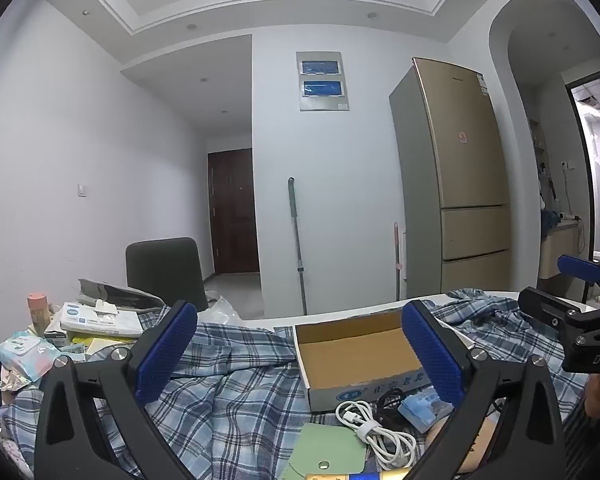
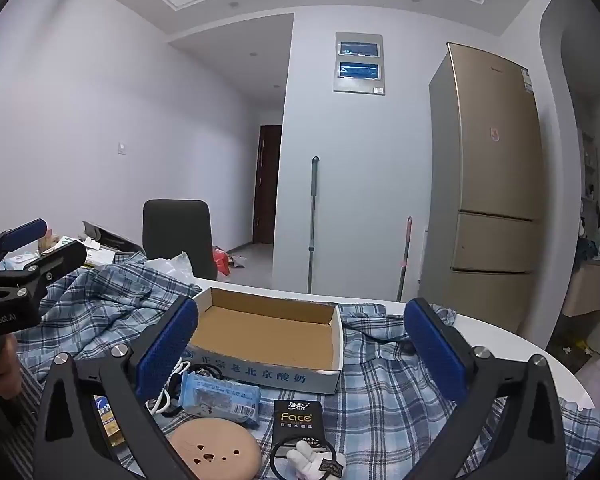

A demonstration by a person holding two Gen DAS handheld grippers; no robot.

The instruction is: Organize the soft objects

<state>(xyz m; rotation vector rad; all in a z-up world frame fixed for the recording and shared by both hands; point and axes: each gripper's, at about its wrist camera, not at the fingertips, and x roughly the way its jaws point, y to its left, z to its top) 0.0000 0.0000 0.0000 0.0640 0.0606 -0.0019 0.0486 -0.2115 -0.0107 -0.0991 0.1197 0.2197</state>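
At centre frame, a rectangular cardboard box [image 2: 268, 332] is framed by both grippers' spread ribbed pads [image 2: 166, 348] (plaid cloth [image 2: 380, 392] beneath).

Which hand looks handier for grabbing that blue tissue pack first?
Probably the right. The blue tissue pack lies just ahead of the right gripper, beside its left finger, before the cardboard box. For the left gripper, also open, it sits off by the right finger.
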